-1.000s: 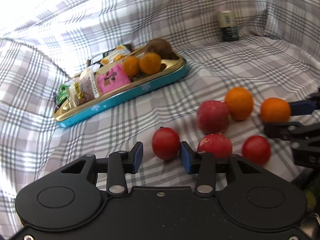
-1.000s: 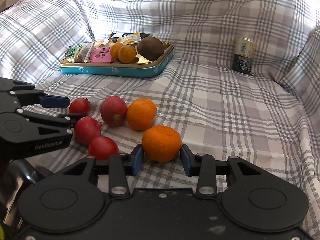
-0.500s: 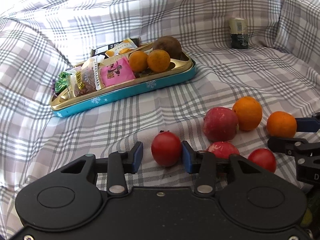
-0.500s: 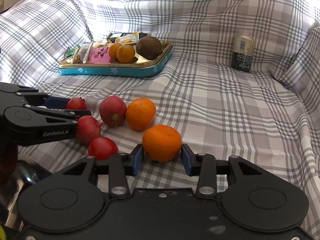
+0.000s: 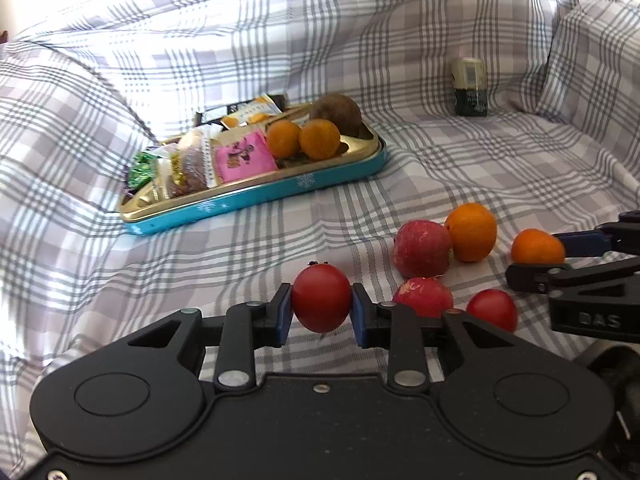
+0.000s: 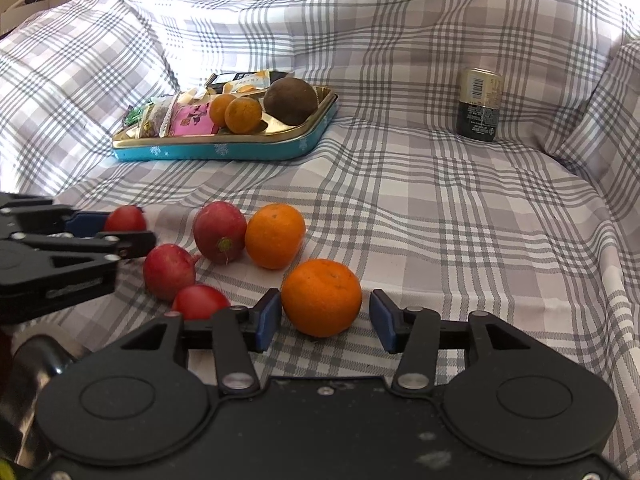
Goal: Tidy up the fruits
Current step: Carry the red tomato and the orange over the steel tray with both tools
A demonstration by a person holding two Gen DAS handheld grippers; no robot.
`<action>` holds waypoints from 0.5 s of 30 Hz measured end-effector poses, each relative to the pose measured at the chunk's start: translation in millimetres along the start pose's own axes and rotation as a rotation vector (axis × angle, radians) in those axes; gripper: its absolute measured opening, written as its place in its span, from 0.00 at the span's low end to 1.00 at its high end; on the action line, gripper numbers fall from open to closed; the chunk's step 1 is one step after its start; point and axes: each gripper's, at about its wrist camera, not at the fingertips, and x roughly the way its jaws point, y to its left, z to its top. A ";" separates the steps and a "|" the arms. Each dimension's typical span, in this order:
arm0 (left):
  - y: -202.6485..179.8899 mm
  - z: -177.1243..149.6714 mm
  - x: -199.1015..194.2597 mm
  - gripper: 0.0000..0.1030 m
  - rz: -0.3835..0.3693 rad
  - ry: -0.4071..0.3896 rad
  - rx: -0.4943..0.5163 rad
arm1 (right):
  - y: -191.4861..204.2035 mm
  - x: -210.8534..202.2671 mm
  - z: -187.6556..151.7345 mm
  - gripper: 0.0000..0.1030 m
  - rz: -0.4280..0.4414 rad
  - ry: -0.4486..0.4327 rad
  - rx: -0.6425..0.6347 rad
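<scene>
My left gripper [image 5: 321, 308] is shut on a red tomato [image 5: 321, 296], both blue pads pressing its sides just above the plaid cloth. My right gripper [image 6: 324, 320] has its jaws opening around an orange [image 6: 321, 296] that rests on the cloth; a gap shows at the right pad. Beside them lie two pinkish-red fruits [image 6: 220, 230] [image 6: 169, 270], a second orange [image 6: 275, 235] and a small tomato [image 6: 200, 302]. The teal tray [image 5: 256, 198] with a gold rim sits farther back, holding two small oranges [image 5: 319, 139], a brown fruit [image 5: 336, 110] and snack packets.
A plaid sheet covers the whole surface and rises into folds at the left, back and right. A dark can [image 6: 479, 104] with a pale top stands at the back right. Snack packets [image 5: 244, 156] fill the tray's left half.
The left jaws have closed onto the tomato and raised it slightly. The right jaws have widened away from the orange, which stays on the cloth.
</scene>
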 end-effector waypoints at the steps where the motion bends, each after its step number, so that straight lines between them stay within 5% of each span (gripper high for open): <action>1: 0.6 -0.1 -4.7 0.38 -0.002 -0.006 -0.008 | -0.3 0.4 0.0 0.51 -0.005 -0.002 0.002; 4: 0.8 -1.7 -18.7 0.38 -0.006 -0.023 -0.031 | 1.5 1.4 -1.2 0.50 -0.015 -0.010 -0.013; 7: -1.4 -5.9 -34.5 0.38 -0.015 -0.046 -0.042 | 7.3 1.0 -4.1 0.40 -0.034 -0.023 -0.068; 15: -6.4 -24.4 -76.5 0.38 -0.035 -0.099 -0.052 | 3.7 -13.9 -6.5 0.40 -0.048 -0.098 -0.055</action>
